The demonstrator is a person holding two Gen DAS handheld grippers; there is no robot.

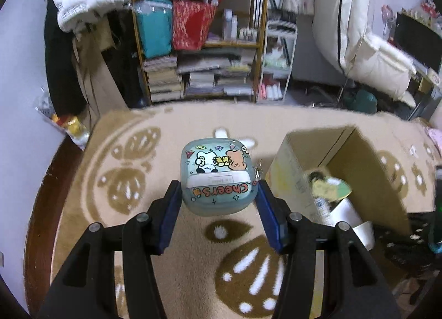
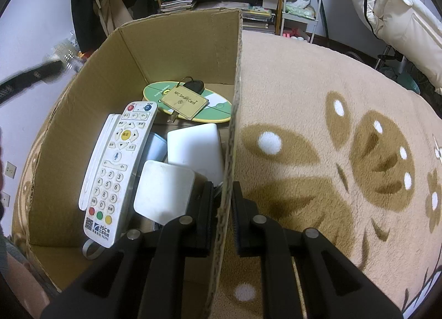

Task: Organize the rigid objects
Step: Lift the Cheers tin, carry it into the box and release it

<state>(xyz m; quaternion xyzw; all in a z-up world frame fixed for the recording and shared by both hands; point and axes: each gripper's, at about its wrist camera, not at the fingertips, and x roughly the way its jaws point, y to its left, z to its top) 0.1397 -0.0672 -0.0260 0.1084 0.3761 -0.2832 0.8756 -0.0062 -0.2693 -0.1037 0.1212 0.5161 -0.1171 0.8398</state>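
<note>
A pale blue rounded case [image 1: 215, 164] with cartoon stickers and the word "Cheers" sits between the blue pads of my left gripper [image 1: 218, 189], which is shut on its two sides, above the beige blanket. An open cardboard box [image 1: 367, 169] stands just to its right. In the right wrist view my right gripper [image 2: 223, 189] is shut on the box's right wall [image 2: 234, 114]. Inside lie a white remote [image 2: 118, 164], an NFC card with a key fob [image 2: 184, 102], a green oval board [image 2: 218, 114] and two white blocks [image 2: 196, 147].
The beige blanket with a brown flower pattern [image 2: 331, 153] covers the surface around the box. A crowded wooden shelf [image 1: 199, 42] with books and bags stands behind, next to a white trolley [image 1: 276, 64]. White padded coats [image 1: 373, 42] hang at the right.
</note>
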